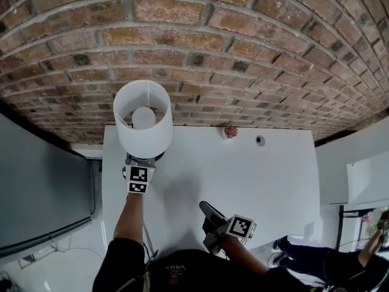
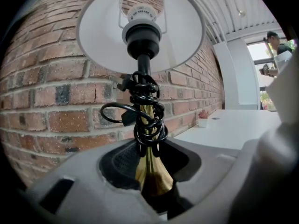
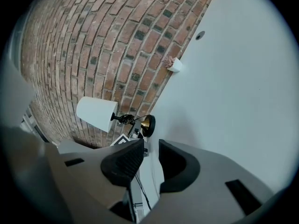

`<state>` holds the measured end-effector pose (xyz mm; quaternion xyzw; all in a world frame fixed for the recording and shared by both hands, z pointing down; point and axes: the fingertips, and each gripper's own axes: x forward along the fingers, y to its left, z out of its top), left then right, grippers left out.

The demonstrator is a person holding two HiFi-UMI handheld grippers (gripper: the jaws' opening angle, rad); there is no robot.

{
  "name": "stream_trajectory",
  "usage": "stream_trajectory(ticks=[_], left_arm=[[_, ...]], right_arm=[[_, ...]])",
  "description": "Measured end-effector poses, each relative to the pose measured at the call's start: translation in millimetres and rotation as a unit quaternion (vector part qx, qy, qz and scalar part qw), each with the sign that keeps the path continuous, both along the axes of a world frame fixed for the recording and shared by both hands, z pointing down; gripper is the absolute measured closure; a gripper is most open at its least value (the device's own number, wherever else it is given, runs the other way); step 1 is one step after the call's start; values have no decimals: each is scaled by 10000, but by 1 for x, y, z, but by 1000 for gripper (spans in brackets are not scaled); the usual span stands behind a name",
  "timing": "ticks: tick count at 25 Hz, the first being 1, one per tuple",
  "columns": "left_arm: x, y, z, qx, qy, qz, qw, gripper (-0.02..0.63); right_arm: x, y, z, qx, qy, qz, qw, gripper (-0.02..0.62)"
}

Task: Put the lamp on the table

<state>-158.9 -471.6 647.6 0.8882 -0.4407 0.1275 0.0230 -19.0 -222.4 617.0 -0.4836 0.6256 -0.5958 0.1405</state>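
The lamp point(image 1: 143, 123) has a white shade, a brass stem and a black cord wound round the stem. It stands upright at the back left corner of the white table point(image 1: 243, 181), close to the brick wall. My left gripper point(image 1: 141, 159) reaches in from the near side, its jaws on either side of the brass stem point(image 2: 148, 171). A thin dark gap shows beside one pad, so the gripper is open. The right gripper point(image 1: 206, 208) hovers open over the table's near edge with nothing in it. In the right gripper view the lamp point(image 3: 96, 113) stands beyond the open right gripper point(image 3: 150, 155).
A small pot with a pink plant point(image 1: 230, 131) stands at the table's back edge beside a round cable hole point(image 1: 260, 140). The brick wall point(image 1: 200, 53) runs behind the table. A dark panel point(image 1: 36, 187) lies to the left. A person point(image 1: 316, 260) is at the lower right.
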Motion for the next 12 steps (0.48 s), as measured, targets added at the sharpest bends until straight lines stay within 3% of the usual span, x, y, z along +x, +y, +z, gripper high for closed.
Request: stream_trajectory(ticks=[3,7,12], left_arm=[[-1,2,1,-85,-13,10,10000,474],[-3,8,1,-216,2,-16,9998,445],[-12,22,-6,-292,37,-135,9995,420]], right_arm=[[0,-6,-11,378,194,-230,9988,500],[5,12,-2,-332,-14,223,9992,500],[-2,10,-17,114,-80,12,9999,500]])
